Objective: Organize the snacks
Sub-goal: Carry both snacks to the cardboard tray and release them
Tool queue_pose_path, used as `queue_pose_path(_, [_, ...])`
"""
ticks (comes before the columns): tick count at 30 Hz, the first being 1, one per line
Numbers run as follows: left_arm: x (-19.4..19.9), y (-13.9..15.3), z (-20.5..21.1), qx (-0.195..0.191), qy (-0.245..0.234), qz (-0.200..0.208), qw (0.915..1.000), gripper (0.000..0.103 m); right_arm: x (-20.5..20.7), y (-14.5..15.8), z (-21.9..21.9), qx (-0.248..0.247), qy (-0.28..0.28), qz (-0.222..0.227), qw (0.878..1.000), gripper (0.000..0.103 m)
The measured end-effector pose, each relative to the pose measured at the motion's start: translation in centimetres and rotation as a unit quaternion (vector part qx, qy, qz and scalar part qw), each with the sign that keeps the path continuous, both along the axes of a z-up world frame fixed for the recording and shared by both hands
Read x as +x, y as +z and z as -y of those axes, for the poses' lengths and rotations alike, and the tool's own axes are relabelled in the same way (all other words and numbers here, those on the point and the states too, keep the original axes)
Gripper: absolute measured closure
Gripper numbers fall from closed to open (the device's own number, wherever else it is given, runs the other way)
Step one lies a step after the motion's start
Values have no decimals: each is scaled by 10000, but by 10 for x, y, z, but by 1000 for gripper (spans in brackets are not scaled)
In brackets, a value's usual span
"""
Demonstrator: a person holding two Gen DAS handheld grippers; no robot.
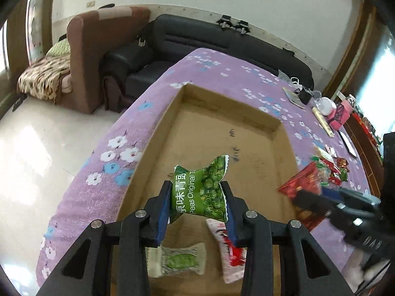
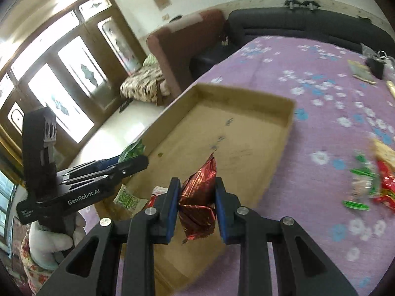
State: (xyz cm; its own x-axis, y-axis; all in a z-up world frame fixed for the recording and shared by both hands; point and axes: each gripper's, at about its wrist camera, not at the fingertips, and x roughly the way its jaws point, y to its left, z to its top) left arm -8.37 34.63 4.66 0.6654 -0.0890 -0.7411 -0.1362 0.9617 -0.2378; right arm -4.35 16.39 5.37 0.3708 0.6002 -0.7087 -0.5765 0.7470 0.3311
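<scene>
You are mid-delivery: your left tongs (image 1: pixel 197 192) grip the green pea packet (image 1: pixel 201 190) above the cardboard tray (image 1: pixel 153 133), your right tongs (image 2: pixel 196 198) clench a red foil packet (image 2: pixel 197 197) over its near edge. Next, lower and release both inside, beside the packets already there.

Green pea packet (image 1: pixel 201 192) is showing white print, partly cut off: "Peas Original T…", with Chinese characters "味青" beside it. Left hand-held gripper (image 2: pixel 138 164) is carrying white lettering "GenRobot.AI" on its black side. Fine print on the red foil packet (image 2: pixel 197 202) is staying unreadable.
</scene>
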Motion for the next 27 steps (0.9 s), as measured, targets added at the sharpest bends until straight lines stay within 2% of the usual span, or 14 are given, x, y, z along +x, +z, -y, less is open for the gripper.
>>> queue_pose_path(5, [-3, -7, -12, -215, -44, 35, 9998, 61, 6, -17, -28, -265, 95, -72, 9996, 76])
queue_pose_path(8, [-6, -6, -15, -290, -57, 54, 9995, 50, 7, -23, -34, -310, 78, -81, 9995, 75])
queue_pose_path(10, [-10, -5, -17, -307, -38, 82, 9995, 46, 7, -23, -33, -256, 54, -98, 9996, 75])
queue_pose_path(15, [-19, 5, -16, -547, 26, 229, 9982, 37, -3, -6, -24, -159, -4, 166, 9997, 67])
queue_pose_path(19, [-30, 21, -9, -859, -15, 464, 9952, 28, -11, 13, 2, -42, -157, 462, 9988, 62])
queue_pose_path(23, [-41, 40, 9, -1233, -266, 843, 9884, 24, -15, 31, 47, -25, -539, 795, 9954, 50])
queue_pose_path(27, [-46, 55, 35, -1463, -581, 1074, 9817, 24, -14, 43, 117, -373, -1376, 1354, 9805, 25])
